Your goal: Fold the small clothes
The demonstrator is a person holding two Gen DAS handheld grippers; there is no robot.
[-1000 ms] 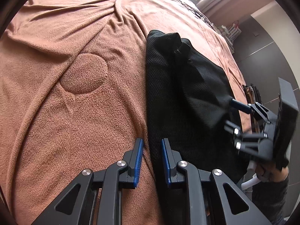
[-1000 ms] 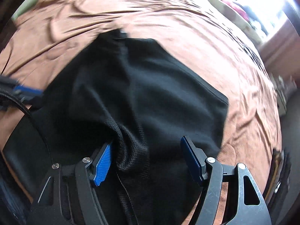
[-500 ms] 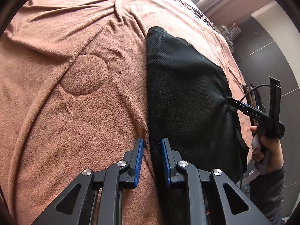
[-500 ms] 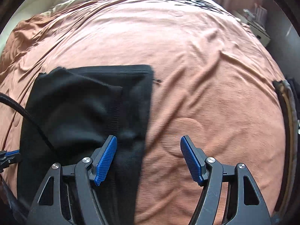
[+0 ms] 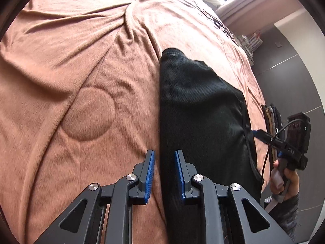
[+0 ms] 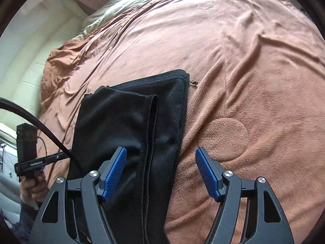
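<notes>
Garment: I am looking at the black mesh garment (image 6: 130, 134) lying flat on the brown blanket (image 6: 254, 85), folded lengthwise into a long strip, its top layer's hem running near to far.
Left gripper: I am holding the left gripper (image 5: 164, 174) just above the strip's left edge near me; its blue pads stand a narrow gap apart with no cloth between them that I can see.
Right gripper: I am holding the right gripper (image 6: 160, 174) spread wide over the strip's right edge, holding nothing.
Step in hand: I am judging the lengthwise fold laid down and both tools free of the cloth.
Next move: I am expecting a crosswise fold, which calls for pinching the near end at both corners and carrying it to the far end, keeping the layers aligned.
Writing: I am seeing small white lettering on each tool's side bar, too small to read.
</notes>
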